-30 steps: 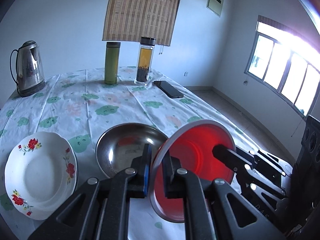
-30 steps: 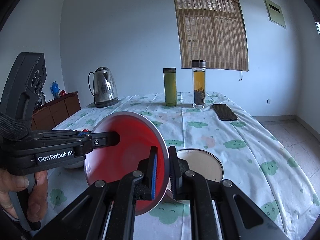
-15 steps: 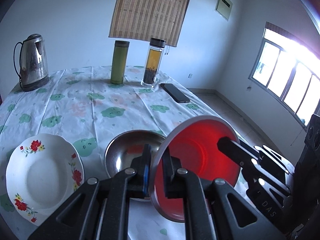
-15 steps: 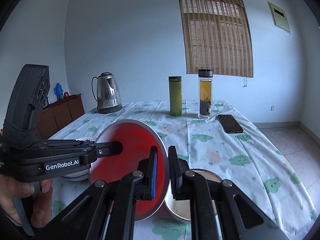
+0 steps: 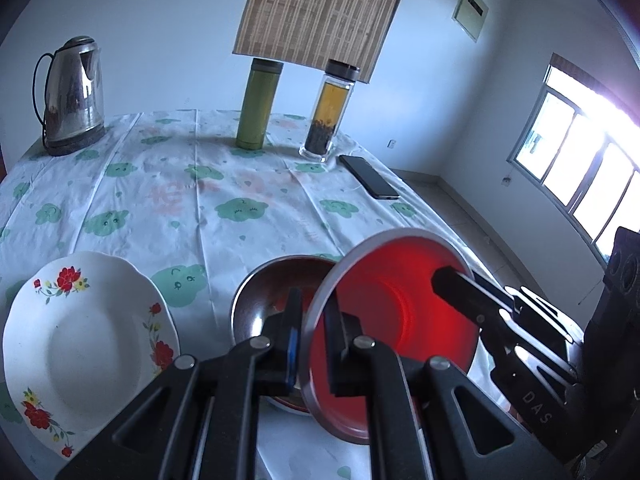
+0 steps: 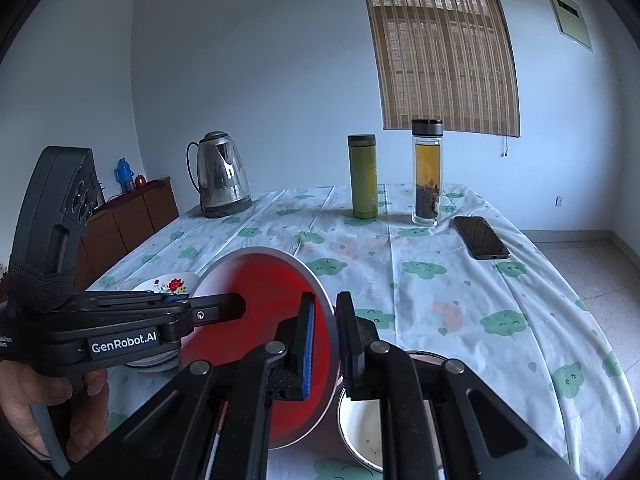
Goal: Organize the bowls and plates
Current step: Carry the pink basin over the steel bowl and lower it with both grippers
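Note:
A red bowl (image 5: pixel 400 320) with a grey rim is held above the table between both grippers, tilted on edge. My left gripper (image 5: pixel 310 322) is shut on its near rim. My right gripper (image 6: pixel 325 326) is shut on the opposite rim of the same red bowl (image 6: pixel 260 320). A steel bowl (image 5: pixel 272 296) sits on the tablecloth just behind the red one. A white floral plate (image 5: pixel 80 344) lies to the left; its edge shows in the right wrist view (image 6: pixel 168 284). A white-lined bowl (image 6: pixel 364 424) sits on the table below my right gripper.
At the table's far side stand a steel kettle (image 5: pixel 72 92), a green flask (image 5: pixel 258 104) and a glass tea bottle (image 5: pixel 330 112). A black phone (image 5: pixel 368 182) lies at the right edge. A wooden cabinet (image 6: pixel 132 216) stands left of the table.
Both grippers have risen and drawn back with the red bowl; the table items sit higher and farther in view. Both grips on the bowl stay the same.

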The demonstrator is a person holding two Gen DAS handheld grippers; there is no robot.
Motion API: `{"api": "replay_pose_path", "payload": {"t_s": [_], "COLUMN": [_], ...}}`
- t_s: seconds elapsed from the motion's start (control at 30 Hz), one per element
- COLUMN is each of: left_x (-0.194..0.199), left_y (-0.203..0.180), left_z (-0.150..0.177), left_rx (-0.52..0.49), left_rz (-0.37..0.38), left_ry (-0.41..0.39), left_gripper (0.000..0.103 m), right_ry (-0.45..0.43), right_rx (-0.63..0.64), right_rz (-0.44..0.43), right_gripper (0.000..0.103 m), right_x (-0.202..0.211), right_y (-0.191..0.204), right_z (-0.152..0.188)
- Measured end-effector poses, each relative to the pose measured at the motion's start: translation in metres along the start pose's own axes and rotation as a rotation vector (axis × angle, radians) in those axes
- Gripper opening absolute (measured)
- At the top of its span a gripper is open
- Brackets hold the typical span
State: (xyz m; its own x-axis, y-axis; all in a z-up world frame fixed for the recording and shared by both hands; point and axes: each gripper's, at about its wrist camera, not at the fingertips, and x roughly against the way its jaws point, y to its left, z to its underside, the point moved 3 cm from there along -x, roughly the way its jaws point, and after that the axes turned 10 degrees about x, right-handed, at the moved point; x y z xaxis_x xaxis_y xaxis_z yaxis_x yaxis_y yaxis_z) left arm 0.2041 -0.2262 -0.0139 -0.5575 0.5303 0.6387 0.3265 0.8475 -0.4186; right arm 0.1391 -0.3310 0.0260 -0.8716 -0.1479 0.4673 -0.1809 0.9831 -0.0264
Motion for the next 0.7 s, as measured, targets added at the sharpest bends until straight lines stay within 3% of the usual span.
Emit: {"api": "replay_pose_path", "payload": {"t_s": [0.7], "left_x": [-0.016], "left_y": [0.015], "left_z": [0.002], "left_rx": [0.027], "left_rz": [-0.014], "left_ry": [0.04], "left_gripper": [0.007], "right_ry": [0.081], "right_rx": [-0.014], "right_rz": [-0.019], "right_gripper": [0.012], "right_x": [-0.035], "right_y": [-0.004], "right_z": [0.004]}}
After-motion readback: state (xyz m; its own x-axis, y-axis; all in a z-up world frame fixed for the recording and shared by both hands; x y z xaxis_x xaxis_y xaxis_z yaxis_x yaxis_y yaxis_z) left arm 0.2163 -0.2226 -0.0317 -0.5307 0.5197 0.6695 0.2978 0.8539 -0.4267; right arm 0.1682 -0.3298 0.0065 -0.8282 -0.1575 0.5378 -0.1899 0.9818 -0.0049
